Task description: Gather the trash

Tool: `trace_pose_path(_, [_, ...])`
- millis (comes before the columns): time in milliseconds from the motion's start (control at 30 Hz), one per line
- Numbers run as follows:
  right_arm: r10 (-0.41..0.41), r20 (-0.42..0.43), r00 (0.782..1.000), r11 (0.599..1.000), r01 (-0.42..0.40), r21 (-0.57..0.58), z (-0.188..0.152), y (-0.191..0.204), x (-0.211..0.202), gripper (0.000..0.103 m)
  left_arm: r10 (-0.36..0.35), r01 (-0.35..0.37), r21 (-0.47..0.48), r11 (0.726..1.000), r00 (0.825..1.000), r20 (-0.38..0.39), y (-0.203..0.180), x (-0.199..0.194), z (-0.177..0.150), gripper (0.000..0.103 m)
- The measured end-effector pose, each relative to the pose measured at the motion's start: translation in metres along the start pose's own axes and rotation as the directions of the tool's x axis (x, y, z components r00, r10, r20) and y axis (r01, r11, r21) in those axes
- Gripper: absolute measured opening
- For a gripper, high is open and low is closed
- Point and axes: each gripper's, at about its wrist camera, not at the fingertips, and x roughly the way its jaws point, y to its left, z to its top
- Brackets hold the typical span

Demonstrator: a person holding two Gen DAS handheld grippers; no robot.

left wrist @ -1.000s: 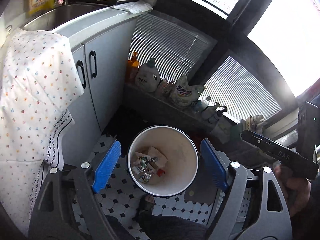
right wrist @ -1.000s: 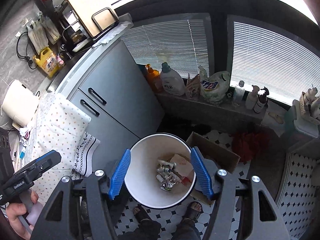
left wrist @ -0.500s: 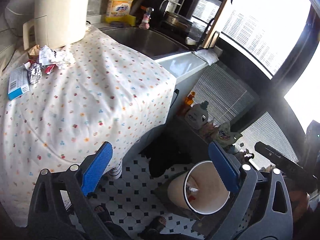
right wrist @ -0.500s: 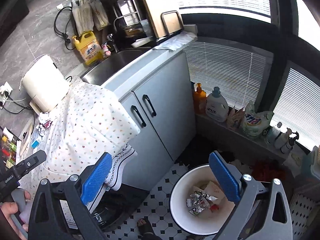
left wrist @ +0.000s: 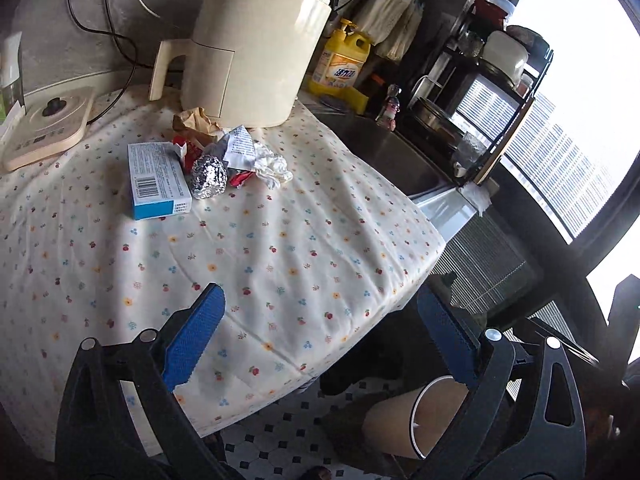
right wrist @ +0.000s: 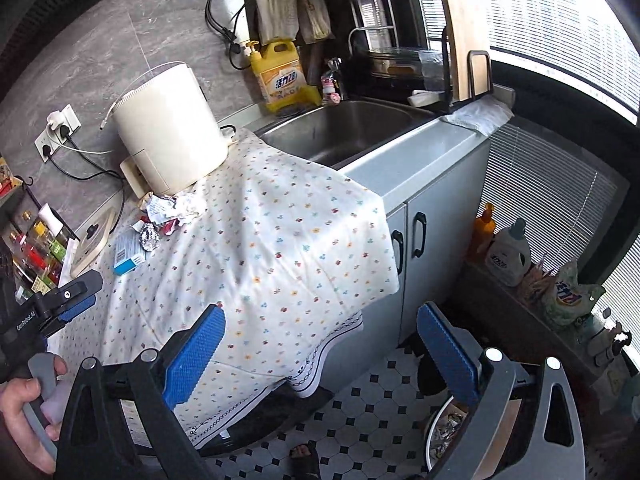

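A heap of trash lies on the flowered tablecloth (left wrist: 280,248) beside a cream appliance (left wrist: 256,52): a blue-and-white carton (left wrist: 158,178), a foil ball (left wrist: 209,176), crumpled white paper (left wrist: 270,164), a brown paper scrap (left wrist: 196,120) and red wrappers. The right wrist view shows the same heap (right wrist: 160,220) far left. The white trash bin (left wrist: 416,424) stands on the floor, its rim (right wrist: 436,428) at the right view's bottom. My left gripper (left wrist: 324,340) is open and empty above the table's near edge. My right gripper (right wrist: 320,348) is open and empty over the table's corner.
A steel sink (right wrist: 344,132), a yellow detergent jug (right wrist: 280,80) and a dish rack (left wrist: 480,92) lie beyond the table. Grey cabinet doors (right wrist: 424,232) and bottles on a low ledge (right wrist: 508,256) stand right. A hand (right wrist: 24,400) holds the left gripper.
Both grippers swung up and left from above the bin to the table. The trash heap has come into view; the bin has slid to the lower right. The jaws widened slightly.
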Motion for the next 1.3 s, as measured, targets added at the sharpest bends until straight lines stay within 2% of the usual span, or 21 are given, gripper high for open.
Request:
trace_pose_path(100, [0.001,0.017,1.0,1.0,0.0,-0.014,0.003,0.025,0.006,0.094,-0.002,0.002,-0.014,1.0,1.0,0.023,0.023,-0.005,0.011,0.096])
trace_pose_path(167, [-0.027,0.053,0.998,1.0,0.028,-0.015,0.005,0.038,0.007,0.094,-0.004,0.004,-0.017,1.0,1.0,0.031,0.038,-0.005,0.019,0.094])
trace_pose_path(333, [-0.021,0.1,0.995,1.0,0.021,0.0,0.009,0.067,0.017,0.095,-0.017,0.017,-0.006,1.0,0.999,0.03,0.069,0.003,0.043,0.081])
trace_pose_path(433, [-0.015,0.125,0.992,1.0,0.012,0.028,0.007,0.083,0.024,0.095,-0.026,0.026,0.006,1.0,0.999,0.032,0.088,0.01,0.058,0.077])
trace_pose_path(567, [-0.07,0.164,0.984,0.997,0.063,0.047,0.007,0.105,0.033,0.095,-0.049,0.049,0.02,0.999,0.999,0.006,0.11,0.025,0.077,0.07])
trace_pose_path(700, [-0.17,0.214,0.962,0.983,0.151,0.101,0.01,0.119,0.032,0.095,-0.063,0.065,0.053,0.996,0.997,-0.033,0.125,0.049,0.097,0.063])
trace_pose_path(867, [-0.194,0.187,0.963,0.978,0.176,0.107,0.01,0.121,0.03,0.095,-0.065,0.067,0.047,0.997,0.997,-0.052,0.135,0.077,0.113,0.057])
trace_pose_path(1067, [-0.111,0.093,0.989,0.989,0.101,0.106,0.014,0.114,0.044,0.095,-0.059,0.06,0.001,0.998,0.996,-0.066,0.144,0.104,0.121,0.052])
trace_pose_path(1200, [-0.095,0.088,0.992,0.995,0.095,0.005,0.028,0.123,0.058,0.095,-0.037,0.039,0.018,0.999,0.994,-0.098,0.141,0.122,0.124,0.046])
trace_pose_path(1267, [-0.082,0.086,0.993,0.995,0.086,-0.047,0.037,0.128,0.067,0.095,-0.029,0.033,0.031,0.999,0.993,-0.111,0.139,0.13,0.124,0.034])
trace_pose_path(1300, [-0.072,0.08,0.994,0.995,0.078,-0.066,0.041,0.129,0.073,0.095,-0.023,0.028,0.037,0.999,0.993,-0.117,0.139,0.132,0.125,0.021])
